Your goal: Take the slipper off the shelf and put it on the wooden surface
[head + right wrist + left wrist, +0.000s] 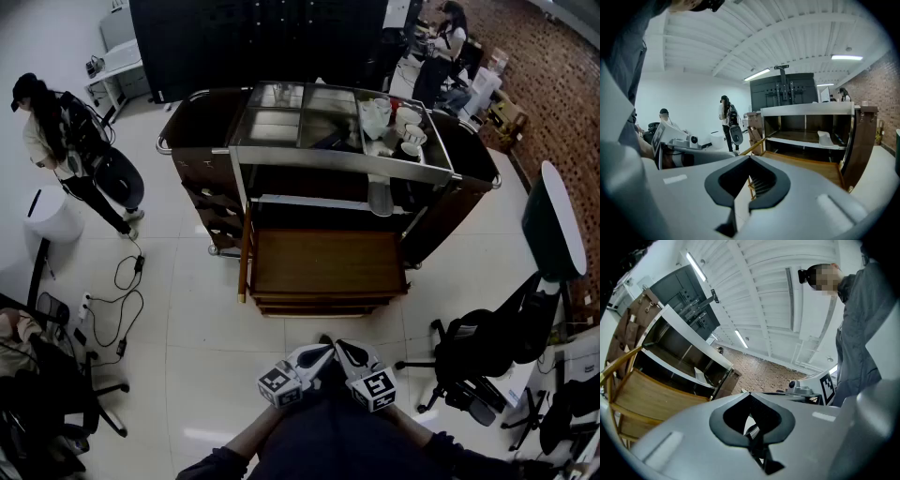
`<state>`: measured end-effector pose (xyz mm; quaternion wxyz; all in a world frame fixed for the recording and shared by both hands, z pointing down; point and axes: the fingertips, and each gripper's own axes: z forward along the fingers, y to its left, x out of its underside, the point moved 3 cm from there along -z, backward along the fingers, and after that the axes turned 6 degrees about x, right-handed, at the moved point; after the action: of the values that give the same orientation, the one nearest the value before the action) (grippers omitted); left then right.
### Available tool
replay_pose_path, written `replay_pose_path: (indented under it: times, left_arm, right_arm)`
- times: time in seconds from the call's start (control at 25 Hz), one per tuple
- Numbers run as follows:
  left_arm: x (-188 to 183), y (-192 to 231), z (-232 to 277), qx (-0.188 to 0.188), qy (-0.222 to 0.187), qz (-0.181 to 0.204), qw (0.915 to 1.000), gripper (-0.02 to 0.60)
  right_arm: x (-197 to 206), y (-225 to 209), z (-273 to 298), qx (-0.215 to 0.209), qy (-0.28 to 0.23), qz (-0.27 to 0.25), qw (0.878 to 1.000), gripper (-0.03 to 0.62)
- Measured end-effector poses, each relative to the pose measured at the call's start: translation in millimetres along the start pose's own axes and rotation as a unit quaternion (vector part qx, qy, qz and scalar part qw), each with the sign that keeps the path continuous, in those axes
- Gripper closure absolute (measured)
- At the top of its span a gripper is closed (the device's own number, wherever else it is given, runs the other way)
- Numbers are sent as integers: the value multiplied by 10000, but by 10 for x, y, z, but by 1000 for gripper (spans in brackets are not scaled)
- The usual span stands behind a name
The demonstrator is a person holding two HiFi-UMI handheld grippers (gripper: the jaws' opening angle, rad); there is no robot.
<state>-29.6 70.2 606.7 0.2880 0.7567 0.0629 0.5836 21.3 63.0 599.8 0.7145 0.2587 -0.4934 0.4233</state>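
A pale curved slipper (pixel 824 137) is seen on the shelf (pixel 792 136) behind the wooden surface (pixel 323 262), fronted by open floor (pixel 202 314), with the left hand-held gripper (pixel 322 353) and right hand-held gripper (pixel 344 351) closed, empty.

2 grippers at 6 o'clock: left gripper (pixel 314 357), right gripper (pixel 353 356). 1 shelf cart (pixel 337 159) at 12 o'clock, with 1 white slipper (pixel 380 199) and 1 wooden surface (pixel 323 262). 2 other people: standing person (pixel 56 141) at 10 o'clock, seated person (pixel 448 42) at 1 o'clock.
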Motion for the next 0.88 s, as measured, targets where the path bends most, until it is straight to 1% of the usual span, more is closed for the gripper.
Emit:
replay_pose_path:
  times: [0.12, 0.24, 0.44, 0.56, 0.64, 0.76, 0.88]
  left_arm:
    - [-51, 13, 54, -17, 3, -49, 10000, 565]
    - [-37, 13, 104, 45, 21, -68, 10000, 565]
    - [17, 47, 170, 117, 77, -83, 9999, 565]
    - [55, 62, 206, 147, 189, -134, 9996, 565]
    - [64, 95, 237, 119, 213, -170, 9996, 565]
    - [17, 165, 299, 57, 137, -182, 9997, 565]
    - [-38, 274, 375, -85, 110, -176, 9997, 565]
  right_arm:
    - [-2, -43, 26, -20, 3, -9, 10000, 591]
    - [11, -91, 9, 2, -2, 2, 10000, 591]
    - [23, -247, -16, 269, -5, 79, 9996, 591]
    - [54, -310, -2, 300, 37, 150, 9994, 591]
    - [27, -338, 15, 306, 45, 166, 9994, 591]
    - [3, -394, 67, 297, 41, 173, 9994, 591]
    - [-7, -530, 138, 337, 23, 179, 9993, 591]
